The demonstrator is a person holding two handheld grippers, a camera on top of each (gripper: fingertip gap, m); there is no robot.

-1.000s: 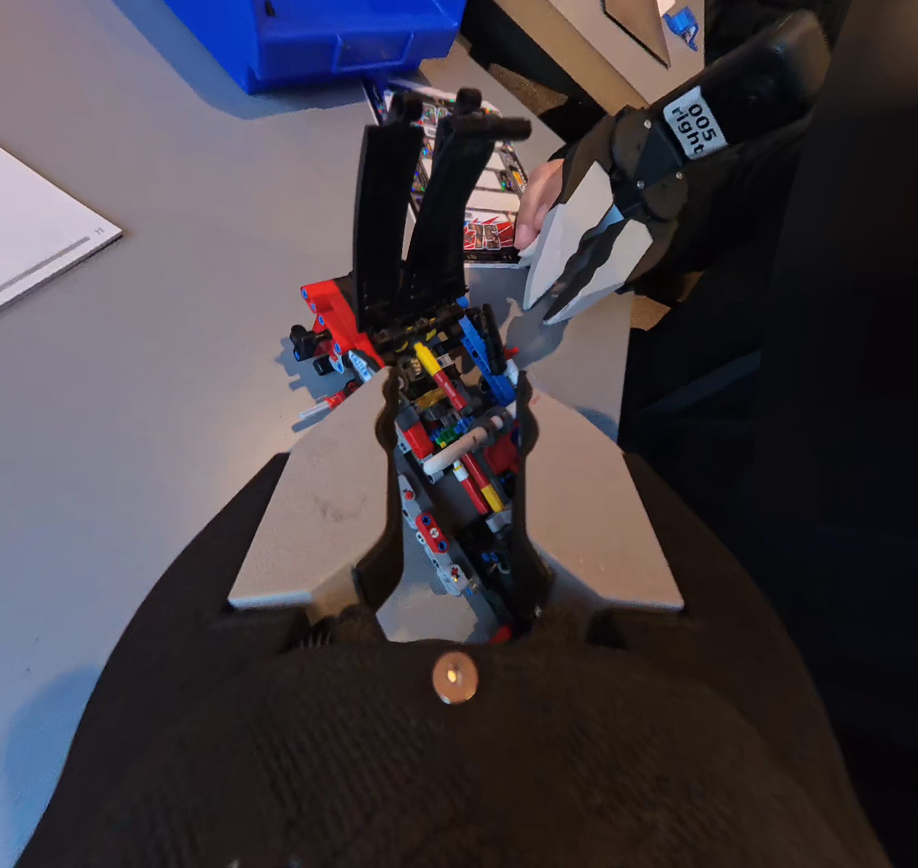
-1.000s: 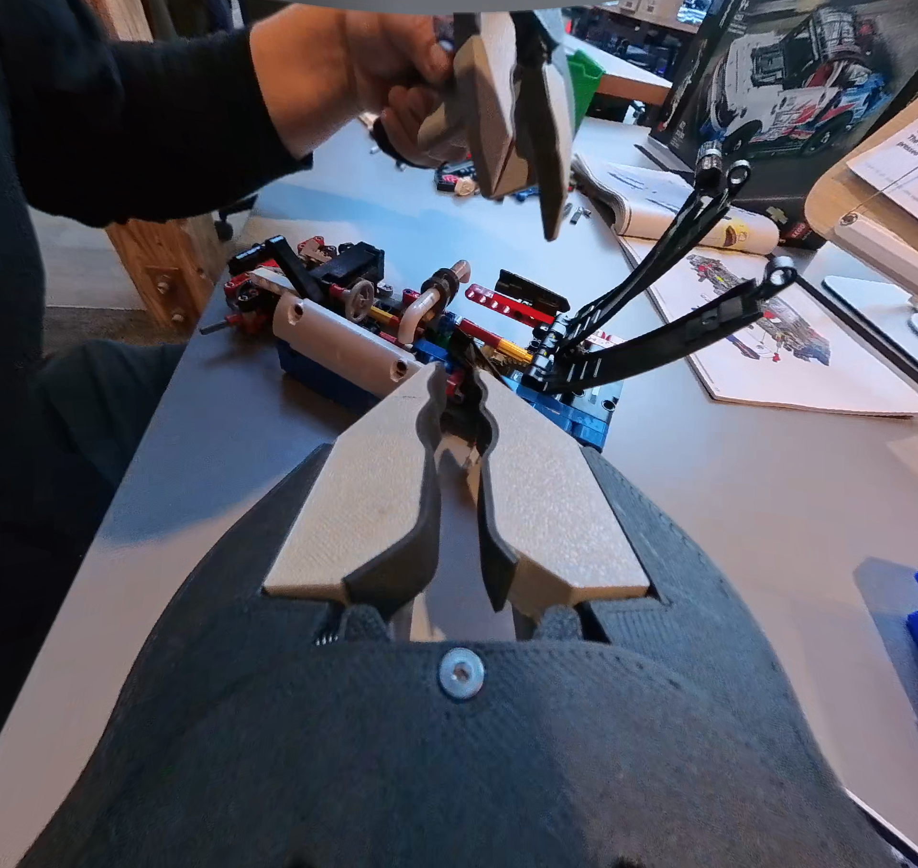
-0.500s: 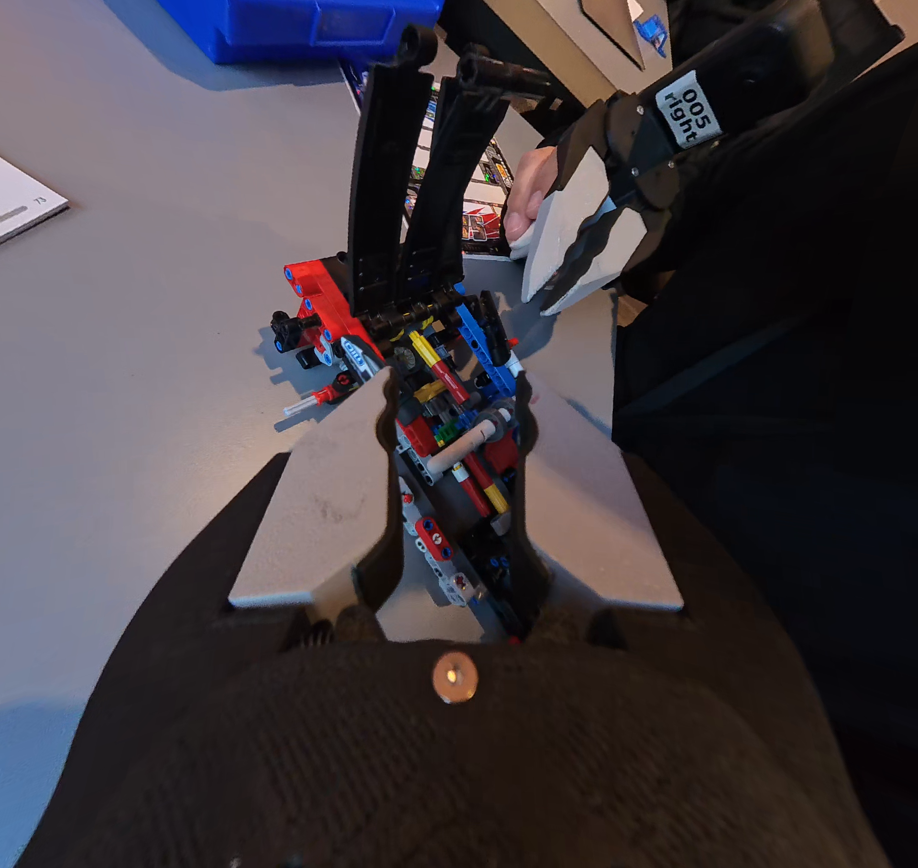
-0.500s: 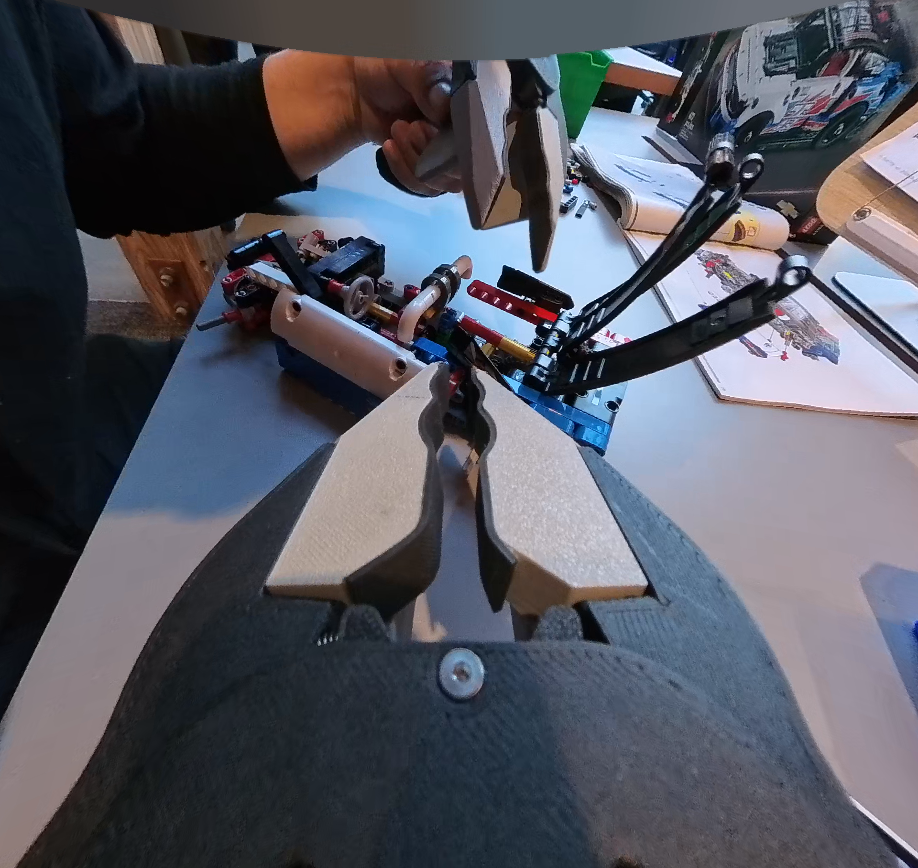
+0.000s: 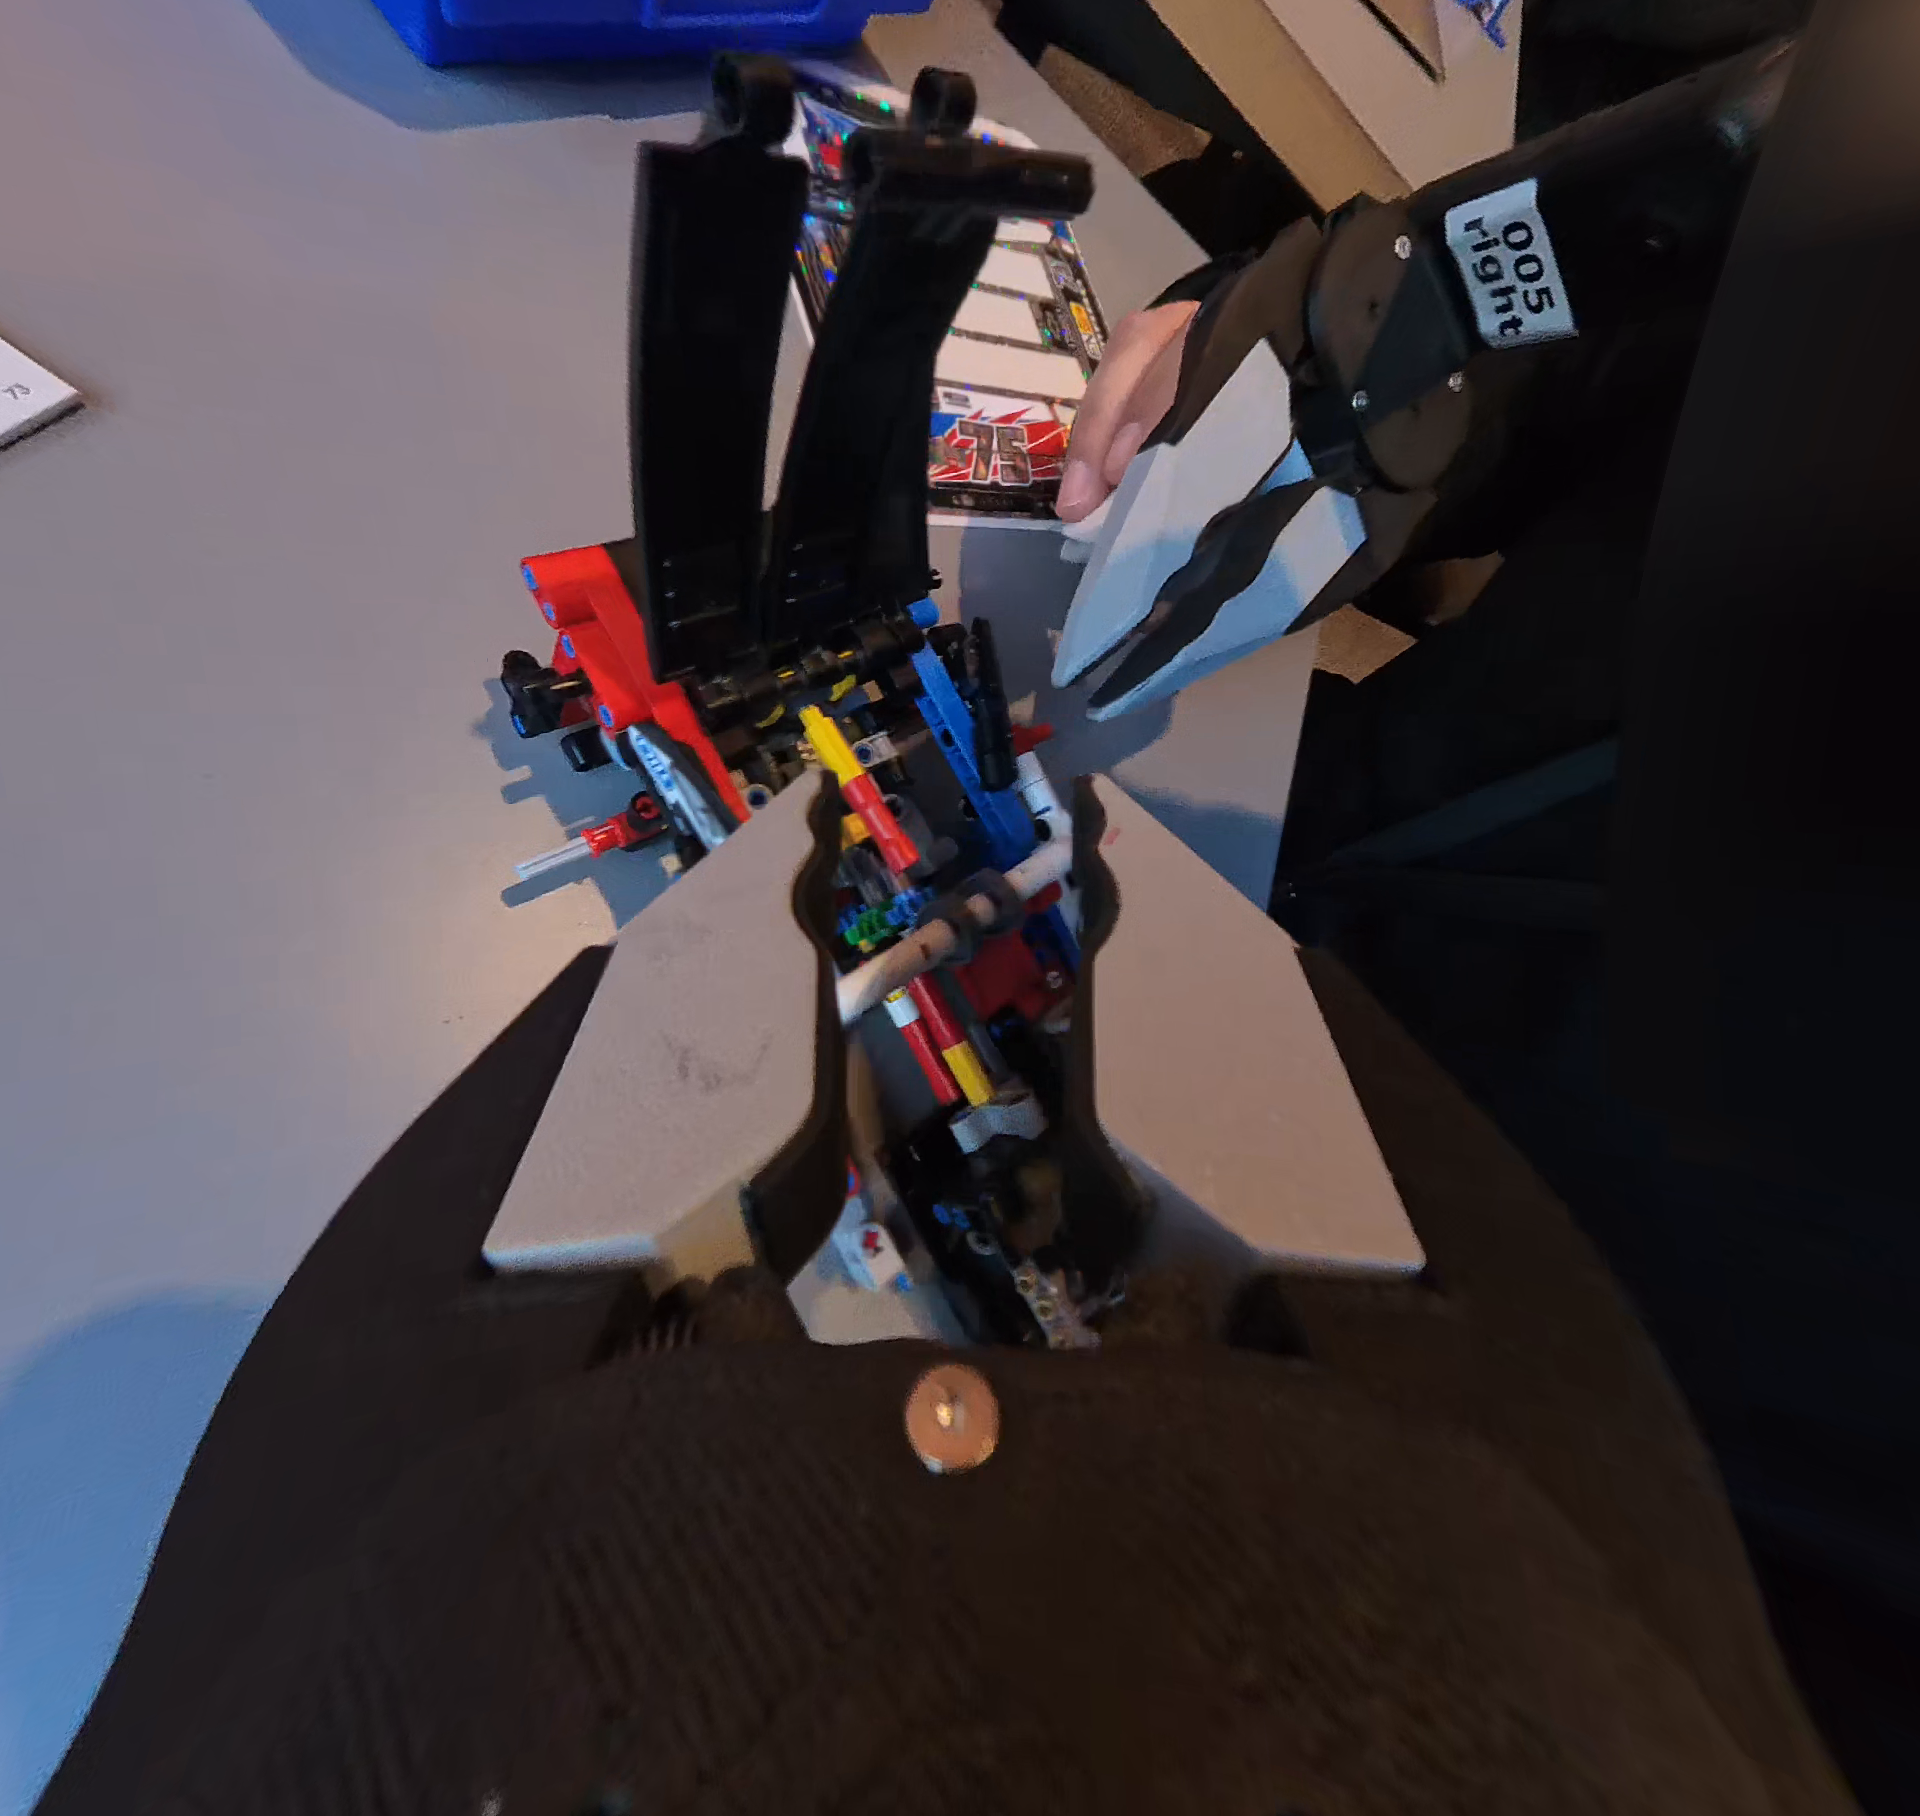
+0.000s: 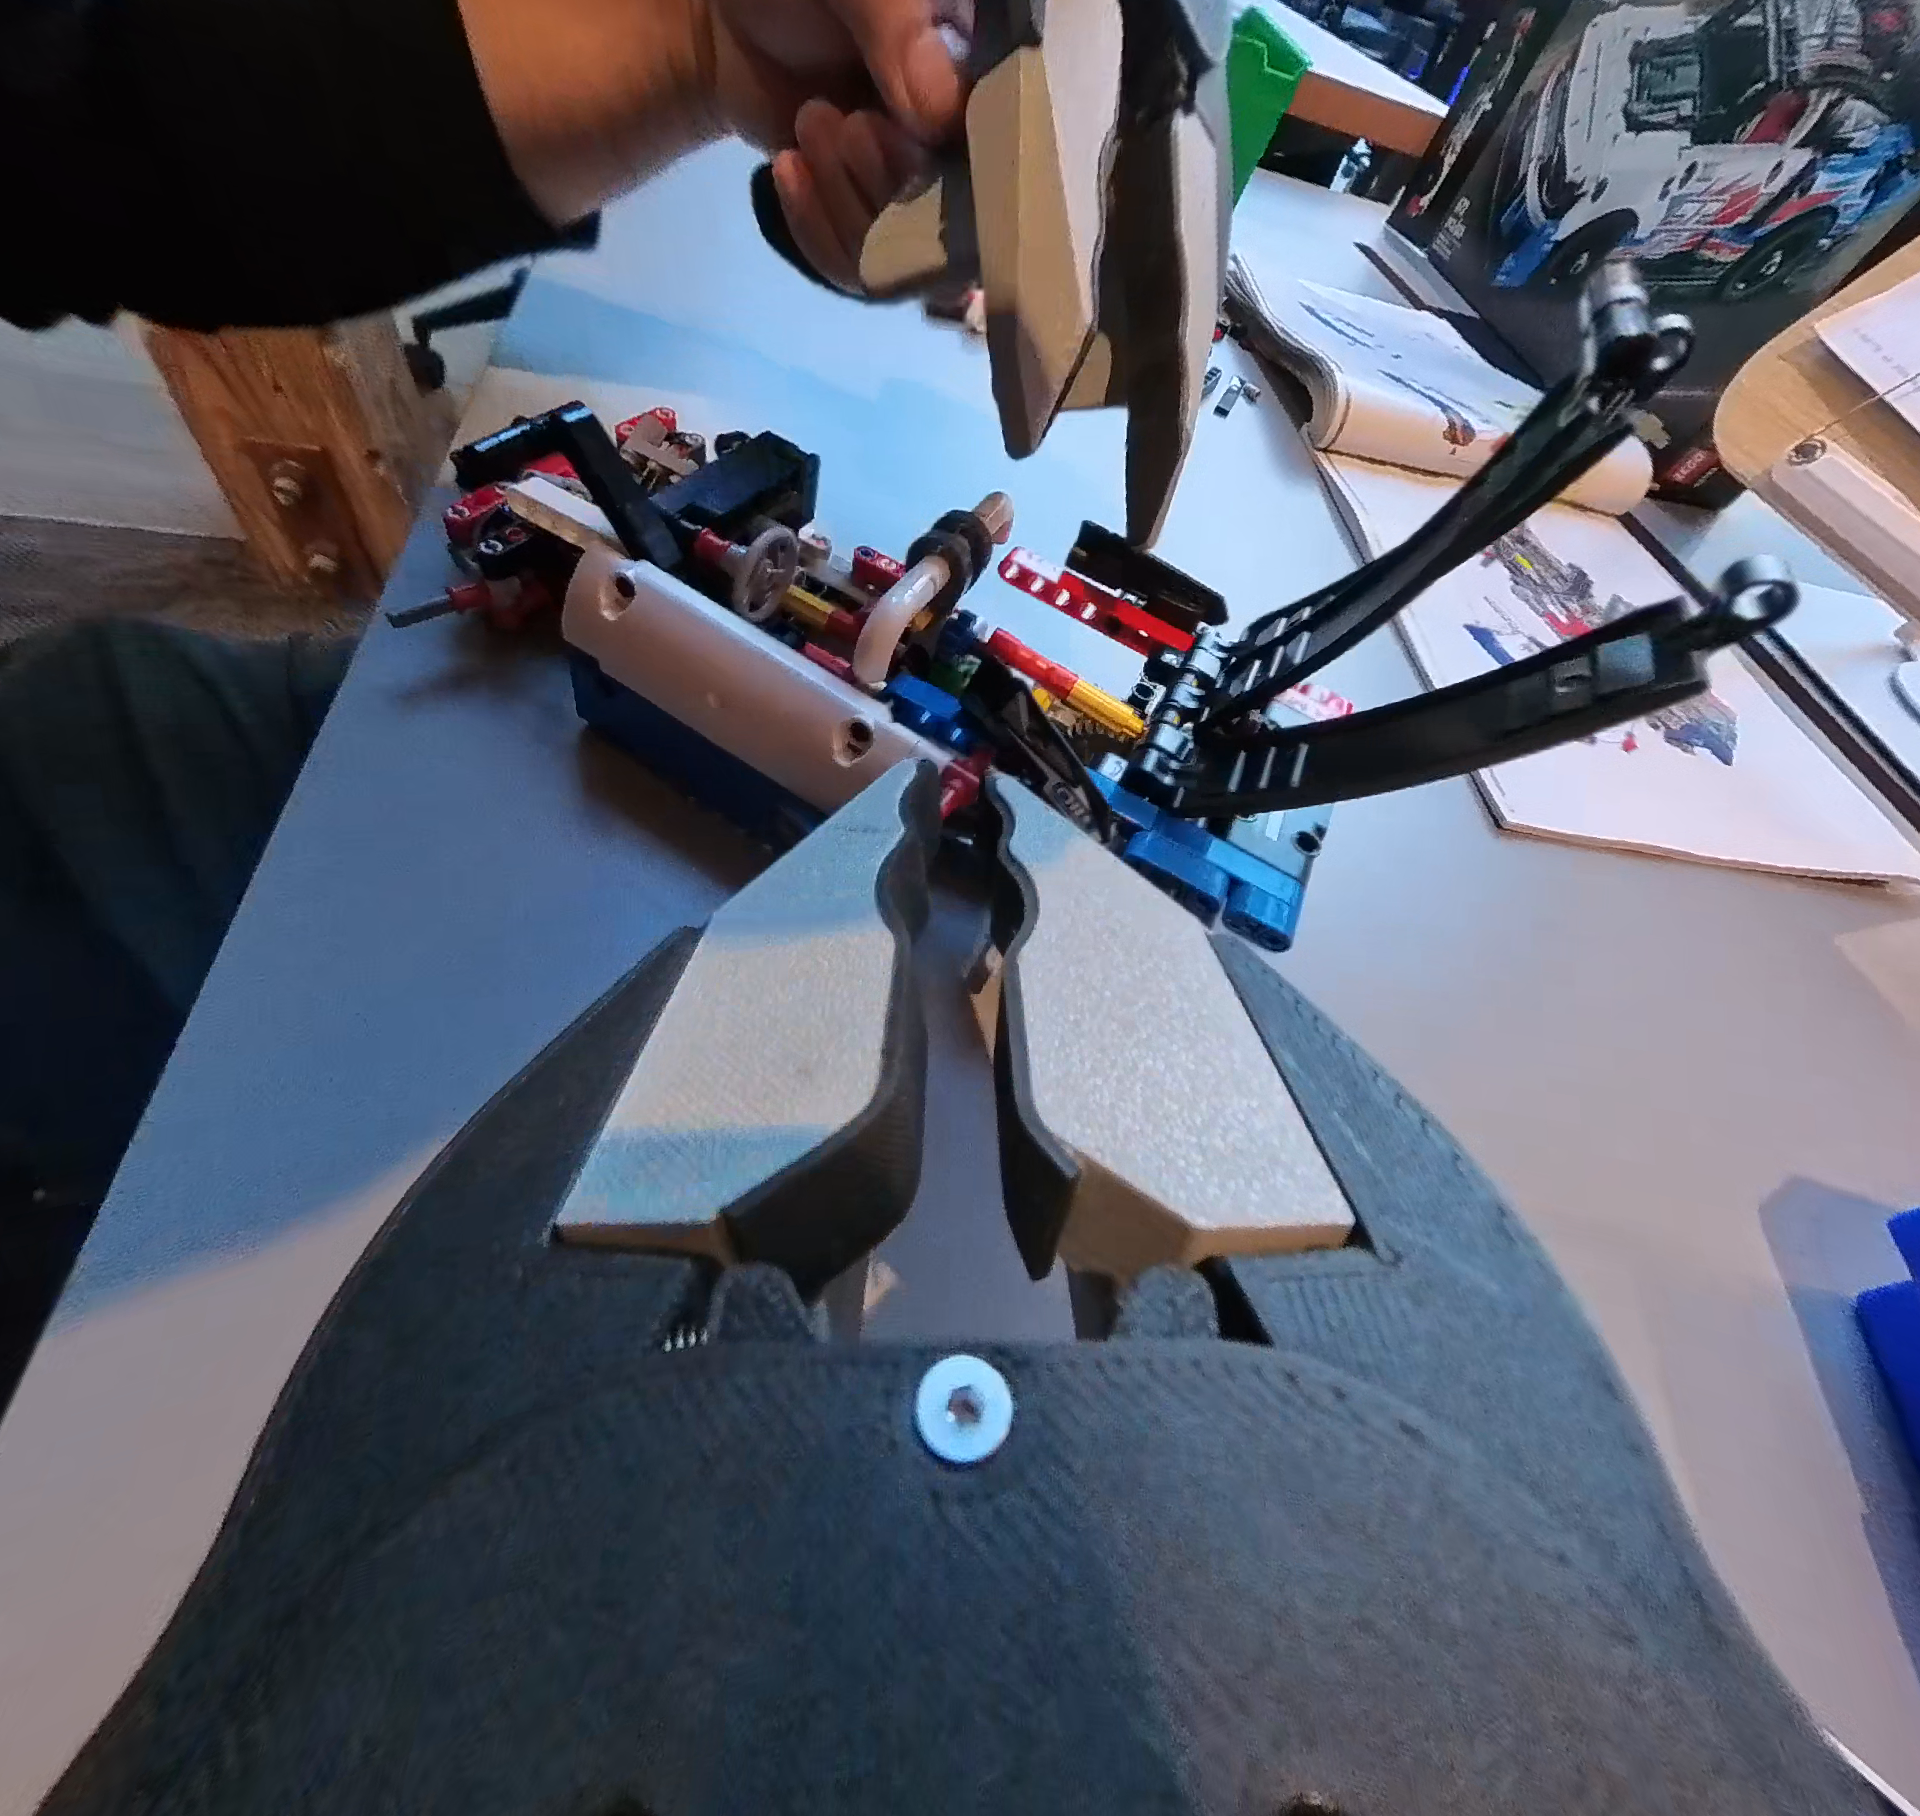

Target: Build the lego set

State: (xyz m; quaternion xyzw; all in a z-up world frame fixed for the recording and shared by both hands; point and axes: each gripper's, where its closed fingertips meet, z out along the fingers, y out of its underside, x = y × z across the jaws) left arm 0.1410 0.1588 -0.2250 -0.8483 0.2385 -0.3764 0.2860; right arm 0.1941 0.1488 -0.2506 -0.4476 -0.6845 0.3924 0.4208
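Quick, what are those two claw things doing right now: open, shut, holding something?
Left gripper: open, empty, hovering above the lego model.
Right gripper: only slightly open, nothing visibly held, tips at the model's near edge.

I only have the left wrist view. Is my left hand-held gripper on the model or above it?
Observer: Above it. The left hand-held gripper points down over the lego model, its longer tip right at a flat black piece; I can't tell whether they touch.
Operator: What's on the model's side facing the right one?
Observer: A long grey panel with round holes, on a blue base.
Operator: Where are the instructions?
Observer: An open booklet lies beyond the two black arms, in front of the set's box.
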